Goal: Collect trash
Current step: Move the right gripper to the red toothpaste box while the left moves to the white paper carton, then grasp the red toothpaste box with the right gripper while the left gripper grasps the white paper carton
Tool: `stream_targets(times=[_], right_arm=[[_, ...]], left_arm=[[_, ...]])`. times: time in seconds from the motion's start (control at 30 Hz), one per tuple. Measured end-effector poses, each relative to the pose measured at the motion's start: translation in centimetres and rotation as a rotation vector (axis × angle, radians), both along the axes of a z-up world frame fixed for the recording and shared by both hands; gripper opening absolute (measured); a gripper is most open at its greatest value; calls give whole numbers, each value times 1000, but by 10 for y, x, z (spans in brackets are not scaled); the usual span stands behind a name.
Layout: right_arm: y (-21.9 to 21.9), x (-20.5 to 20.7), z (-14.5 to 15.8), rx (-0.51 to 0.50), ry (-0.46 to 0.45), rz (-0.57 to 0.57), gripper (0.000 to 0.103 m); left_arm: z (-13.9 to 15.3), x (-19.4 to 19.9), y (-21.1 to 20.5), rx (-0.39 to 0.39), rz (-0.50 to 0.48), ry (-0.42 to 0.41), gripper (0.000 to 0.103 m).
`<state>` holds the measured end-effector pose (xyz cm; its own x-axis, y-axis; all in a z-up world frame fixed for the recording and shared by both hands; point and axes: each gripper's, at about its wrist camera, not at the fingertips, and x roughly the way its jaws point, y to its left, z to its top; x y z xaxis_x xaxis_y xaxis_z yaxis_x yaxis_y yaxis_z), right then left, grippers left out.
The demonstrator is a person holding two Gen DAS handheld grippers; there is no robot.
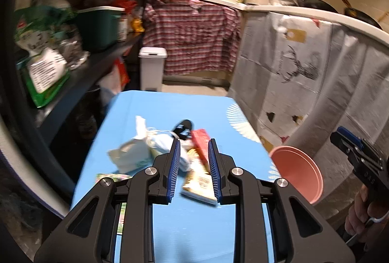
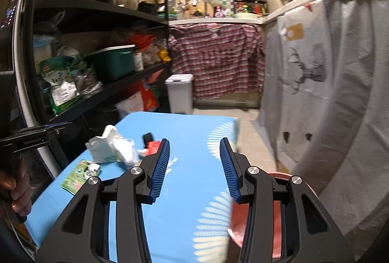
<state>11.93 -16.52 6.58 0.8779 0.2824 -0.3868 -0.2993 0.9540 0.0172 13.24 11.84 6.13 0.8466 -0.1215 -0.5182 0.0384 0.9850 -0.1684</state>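
A pile of trash lies on the blue table (image 1: 155, 112): a white crumpled bag (image 1: 132, 153), a black item (image 1: 183, 128), a red packet (image 1: 200, 139) and a yellow snack packet (image 1: 199, 184). My left gripper (image 1: 194, 170) is open, its jaws on either side of the yellow and red packets without closing on them. A green wrapper (image 2: 81, 174) lies near the table's left edge. My right gripper (image 2: 194, 169) is open and empty above the table, right of the pile (image 2: 114, 148). A pink bucket (image 1: 297, 172) stands at the table's right edge, also seen in the right wrist view (image 2: 277, 226).
Black shelves (image 2: 97, 12) full of bags and pots stand on the left. A white lidded bin (image 2: 180, 93) stands on the floor beyond the table. A cloth-draped counter (image 2: 316, 83) runs along the right, a plaid cloth (image 2: 216, 56) at the back.
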Motion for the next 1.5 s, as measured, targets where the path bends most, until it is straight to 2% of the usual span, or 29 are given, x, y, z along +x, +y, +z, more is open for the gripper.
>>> stream_targets(times=[0.43,0.77,0.9,1.0,1.03,1.43,1.5], right_arm=[[68,50,-32,5,52,99,36],[90,94,-76,-10,139,126,37],[95,108,-91,-21,182,139,44],[99,119,-103,-27,220,152,49],[101,122,-106,-29,232,158,49],[122,137,-141,-119,339,191,51],[122,137,-144,-128,345,184,51]], left_arm=[[-16,32,68,-15,100,52,24],[-41,66,70,0,97,106,24],[-56,83,73,-7,108,139,25],[-64,92,71,-3,109,158,42],[-67,95,71,-3,107,163,43],[-90,114,72,-3,93,246,43],[-89,113,71,5,87,249,39]])
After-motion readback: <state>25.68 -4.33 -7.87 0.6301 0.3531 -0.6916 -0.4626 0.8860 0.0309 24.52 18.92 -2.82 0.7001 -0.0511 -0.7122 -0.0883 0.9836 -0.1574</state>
